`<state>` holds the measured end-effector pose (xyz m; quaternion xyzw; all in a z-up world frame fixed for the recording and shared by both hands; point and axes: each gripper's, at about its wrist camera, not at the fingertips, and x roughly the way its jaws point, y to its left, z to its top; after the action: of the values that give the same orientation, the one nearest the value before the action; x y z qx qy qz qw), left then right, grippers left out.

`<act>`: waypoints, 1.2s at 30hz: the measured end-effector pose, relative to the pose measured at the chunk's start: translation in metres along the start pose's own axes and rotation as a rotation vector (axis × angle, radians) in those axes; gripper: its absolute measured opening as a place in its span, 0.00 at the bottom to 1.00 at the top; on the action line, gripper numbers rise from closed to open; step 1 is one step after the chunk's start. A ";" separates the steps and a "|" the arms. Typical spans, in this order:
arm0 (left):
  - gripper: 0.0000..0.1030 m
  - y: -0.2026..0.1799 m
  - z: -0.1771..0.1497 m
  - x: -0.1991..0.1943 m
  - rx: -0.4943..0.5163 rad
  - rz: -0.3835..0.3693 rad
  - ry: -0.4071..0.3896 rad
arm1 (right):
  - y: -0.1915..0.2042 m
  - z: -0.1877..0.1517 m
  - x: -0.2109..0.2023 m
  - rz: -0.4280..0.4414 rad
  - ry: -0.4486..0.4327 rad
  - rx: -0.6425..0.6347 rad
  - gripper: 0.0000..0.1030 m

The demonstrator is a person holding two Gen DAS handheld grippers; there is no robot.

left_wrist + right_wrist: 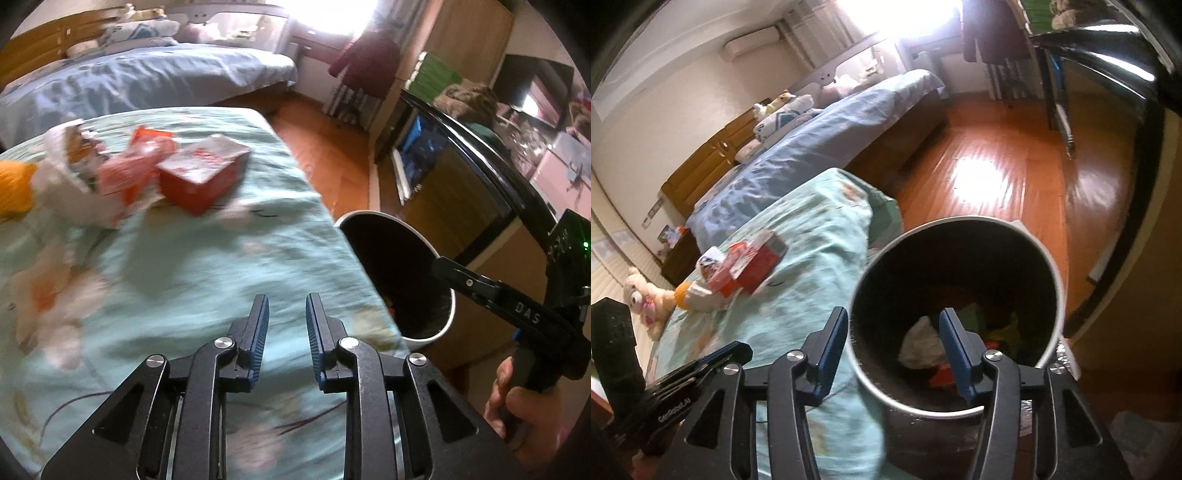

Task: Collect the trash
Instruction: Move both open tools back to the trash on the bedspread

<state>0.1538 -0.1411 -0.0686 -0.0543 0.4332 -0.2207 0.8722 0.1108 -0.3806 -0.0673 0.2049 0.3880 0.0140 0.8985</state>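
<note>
Two hand-held grippers work over a bed spread with a pale green floral sheet [207, 266]. Nearest, the left gripper [287, 325] hangs above bare sheet close to the bed's near edge, its blue-padded jaws a little apart with nothing between them. The right gripper [893, 350] is poised over the mouth of a round bin [1057, 280] that stands on the wooden floor just off the bed's right edge; its jaws are spread wide and empty, and crumpled white paper [918, 345] with other scraps lies in the bin's bottom. Farther up the bed, toward its far left part, the remaining trash sits in a loose heap: a red carton [201, 181] beside torn orange and white wrappers [122, 173]. The carton lies flat on a broad face, its long axis running diagonally across the sheet, one corner aimed toward the near right edge and the bin. A sensible next pick seems to be the carton: bring the left jaws wider, cross its shorter width squarely, and avoid snagging the sheet below.
</note>
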 end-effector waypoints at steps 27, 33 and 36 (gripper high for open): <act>0.66 0.107 0.001 -0.040 -0.227 0.155 -0.092 | 0.086 -0.007 0.038 0.113 0.073 -0.116 0.85; 0.67 0.118 0.015 -0.038 -0.240 0.159 -0.104 | 0.097 0.000 0.050 0.120 0.084 -0.130 0.85; 0.67 0.121 0.024 -0.035 -0.241 0.166 -0.108 | 0.104 0.004 0.059 0.129 0.093 -0.134 0.85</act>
<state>0.1947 -0.0194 -0.0628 -0.1344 0.4120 -0.0908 0.8966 0.1684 -0.2756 -0.0658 0.1679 0.4134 0.1074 0.8885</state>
